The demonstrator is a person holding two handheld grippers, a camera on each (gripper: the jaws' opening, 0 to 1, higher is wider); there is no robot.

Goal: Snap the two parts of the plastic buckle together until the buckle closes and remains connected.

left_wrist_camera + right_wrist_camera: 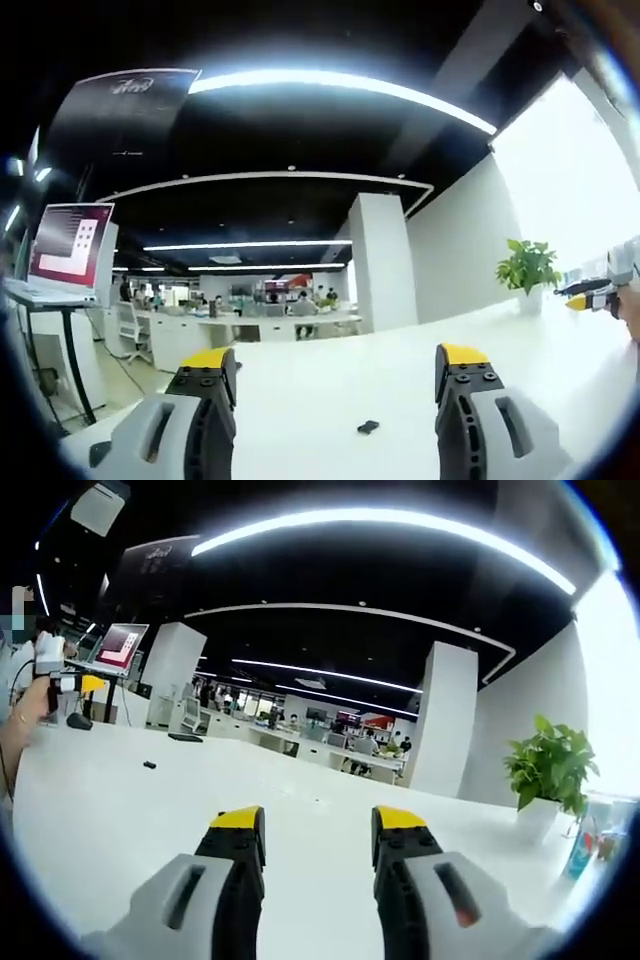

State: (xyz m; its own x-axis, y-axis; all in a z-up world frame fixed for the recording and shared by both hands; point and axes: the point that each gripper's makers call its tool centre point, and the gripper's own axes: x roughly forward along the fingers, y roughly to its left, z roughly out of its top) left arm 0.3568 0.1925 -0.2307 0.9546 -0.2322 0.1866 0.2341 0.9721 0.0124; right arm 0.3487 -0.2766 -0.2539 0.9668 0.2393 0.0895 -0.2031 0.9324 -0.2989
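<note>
left gripper (338,365) up over the white counter (330,390), yellow-tipped jaws standing well apart, nothing between them. small dark buckle piece (368,427) lying flat on the counter, ahead of the jaws and between their lines, nearer the right-hand jaw, touching neither. too small to tell whether one part or two joined. over at the right edge of the left gripper view, the right gripper (592,292) poking in, yellow tip showing, held above the counter and well away from the buckle piece. potted green plant (527,270) sitting at the far side of the counter, near a white pillar (385,262). laptop (68,245) with a red-and-white screen on a stand at far left.

switching to the right gripper view: right gripper (318,832) also above the counter (300,810), jaws parted, gap clear through to the white surface. buckle piece (149,765) a tiny dark speck far off to the left on the counter, well apart from these jaws. left gripper (72,683) at the left edge, held in a person's hand (30,705), yellow tip visible, above the counter. plant (550,765) in a white pot at right, laptop (118,646) far left, open office with desks and people behind.
</note>
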